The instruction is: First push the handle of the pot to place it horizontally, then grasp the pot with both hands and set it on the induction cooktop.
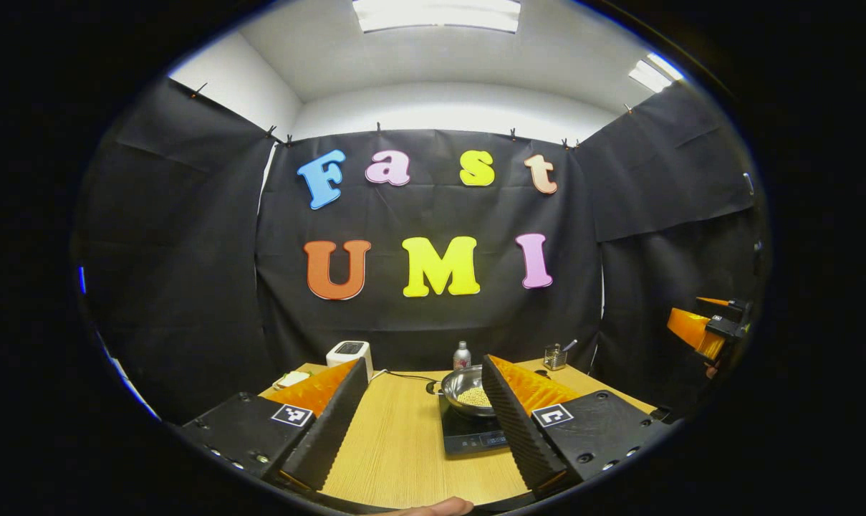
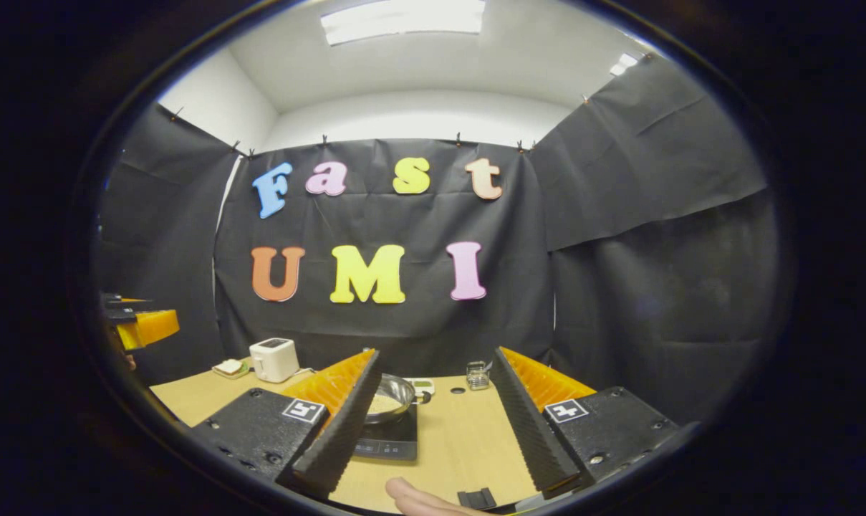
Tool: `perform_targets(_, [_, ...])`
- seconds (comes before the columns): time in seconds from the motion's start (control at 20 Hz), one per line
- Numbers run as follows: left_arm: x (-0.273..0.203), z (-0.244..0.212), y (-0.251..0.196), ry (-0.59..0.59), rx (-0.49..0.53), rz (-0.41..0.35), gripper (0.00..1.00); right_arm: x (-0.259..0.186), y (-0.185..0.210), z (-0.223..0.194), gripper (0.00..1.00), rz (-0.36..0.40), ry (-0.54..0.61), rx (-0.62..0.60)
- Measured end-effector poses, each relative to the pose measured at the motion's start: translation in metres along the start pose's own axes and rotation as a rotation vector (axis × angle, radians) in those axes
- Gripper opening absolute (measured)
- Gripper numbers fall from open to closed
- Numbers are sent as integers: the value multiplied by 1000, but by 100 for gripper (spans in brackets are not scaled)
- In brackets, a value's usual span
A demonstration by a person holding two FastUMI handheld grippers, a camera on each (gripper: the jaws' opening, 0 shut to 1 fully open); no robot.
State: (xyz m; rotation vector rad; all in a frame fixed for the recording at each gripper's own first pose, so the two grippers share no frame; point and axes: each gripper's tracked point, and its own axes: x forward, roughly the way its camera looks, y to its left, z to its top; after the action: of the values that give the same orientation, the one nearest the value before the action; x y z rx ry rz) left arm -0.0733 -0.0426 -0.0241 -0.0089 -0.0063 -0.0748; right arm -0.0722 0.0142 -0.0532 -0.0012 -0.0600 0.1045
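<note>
both tongs (image 1: 424,419) (image 2: 433,423) raised, spread wide

The pot (image 1: 465,390) is bright polished metal, its rim and wall glossy and reflective, and holds a pale, grainy filling. The induction cooktop (image 1: 468,436) under it has a dark, smooth, glassy top. The table (image 1: 404,444) looks like light wood with a fine straight grain and a matt finish. The toaster (image 1: 349,355) looks like smooth white plastic. The left gripper (image 1: 422,419) has 2 ridged, matt fingers (image 1: 336,423).
</note>
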Motion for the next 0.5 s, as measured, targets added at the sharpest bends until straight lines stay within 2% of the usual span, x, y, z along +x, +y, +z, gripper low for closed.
perform_targets(0.5, [3, -11, 0, 7, -10, -2, 95, 3, -2, -9, 95, 7, 11, 17])
